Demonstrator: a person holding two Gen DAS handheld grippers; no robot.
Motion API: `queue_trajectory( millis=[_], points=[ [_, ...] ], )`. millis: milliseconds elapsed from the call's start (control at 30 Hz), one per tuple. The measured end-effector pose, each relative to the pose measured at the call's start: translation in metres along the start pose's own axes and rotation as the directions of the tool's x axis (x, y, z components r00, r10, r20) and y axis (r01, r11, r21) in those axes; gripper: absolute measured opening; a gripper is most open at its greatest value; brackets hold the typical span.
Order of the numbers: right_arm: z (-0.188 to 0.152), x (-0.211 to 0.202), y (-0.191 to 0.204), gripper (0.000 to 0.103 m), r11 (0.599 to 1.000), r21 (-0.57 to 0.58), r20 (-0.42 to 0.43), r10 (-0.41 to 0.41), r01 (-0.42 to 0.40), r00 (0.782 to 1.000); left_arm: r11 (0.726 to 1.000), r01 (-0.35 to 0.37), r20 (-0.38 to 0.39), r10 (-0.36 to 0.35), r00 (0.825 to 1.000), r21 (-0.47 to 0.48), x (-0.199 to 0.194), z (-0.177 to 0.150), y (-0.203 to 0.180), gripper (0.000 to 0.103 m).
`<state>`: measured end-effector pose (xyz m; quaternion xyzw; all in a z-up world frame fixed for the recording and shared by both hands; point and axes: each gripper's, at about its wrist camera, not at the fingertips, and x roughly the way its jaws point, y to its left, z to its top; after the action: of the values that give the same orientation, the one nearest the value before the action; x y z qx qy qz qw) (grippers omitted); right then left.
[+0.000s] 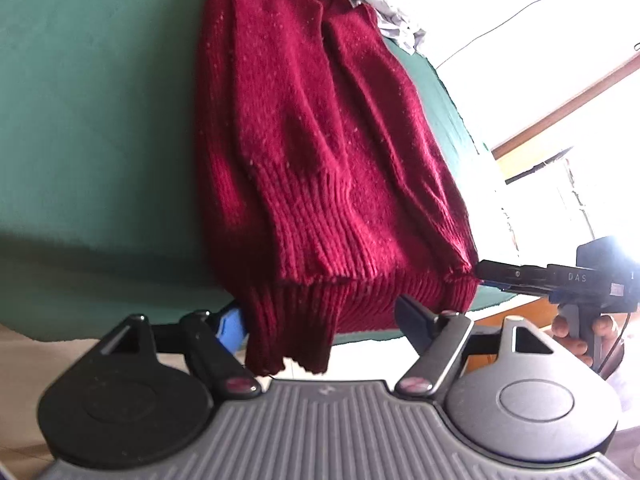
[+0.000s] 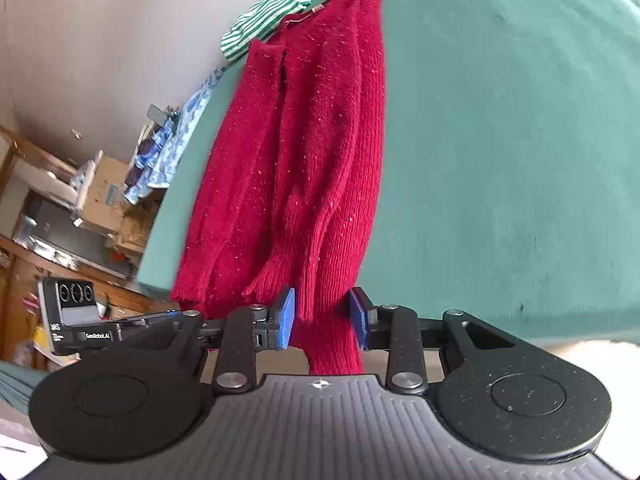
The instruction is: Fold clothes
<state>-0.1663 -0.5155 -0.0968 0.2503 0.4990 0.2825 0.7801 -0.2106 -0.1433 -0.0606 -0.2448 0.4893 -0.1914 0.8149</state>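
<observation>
A dark red knitted sweater lies lengthwise on the green table, and its ribbed hem hangs over the near edge. My left gripper is open at that edge, with a hanging cuff between its fingers and a gap to the right finger. In the right wrist view the sweater runs away along the table. My right gripper is shut on a hanging ribbed fold, with blue pads against the knit. From the left wrist view, the right gripper sits at the hem's right corner.
A green-and-white striped garment lies by the sweater's collar. A blue patterned cloth hangs off the table's left side and a pale crumpled cloth sits at the far edge. Cardboard boxes and shelves stand beyond. A hand holds the right gripper's handle.
</observation>
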Motion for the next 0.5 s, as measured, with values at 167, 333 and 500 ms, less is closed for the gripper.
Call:
queue_trajectory(
  millis=[167, 333, 500],
  points=[
    [0.002, 0.012, 0.001, 0.022, 0.997, 0.071, 0.027, 0.024, -0.025, 0.999, 0.997, -0.073, -0.01, 0.073, 0.997, 0.01, 0.0, 0.002, -0.01, 0.022],
    [0.001, 0.008, 0.004, 0.018, 0.999, 0.048, 0.004, 0.008, -0.009, 1.0, 0.996, -0.087, 0.074, 0.087, 0.993, -0.001, -0.032, 0.004, -0.023, 0.01],
    [0.008, 0.0, -0.008, 0.018, 0.982, 0.154, -0.003, 0.115, -0.113, 0.993, 0.996, -0.087, 0.134, 0.085, 0.987, 0.011, -0.046, 0.016, -0.038, 0.009]
  ],
)
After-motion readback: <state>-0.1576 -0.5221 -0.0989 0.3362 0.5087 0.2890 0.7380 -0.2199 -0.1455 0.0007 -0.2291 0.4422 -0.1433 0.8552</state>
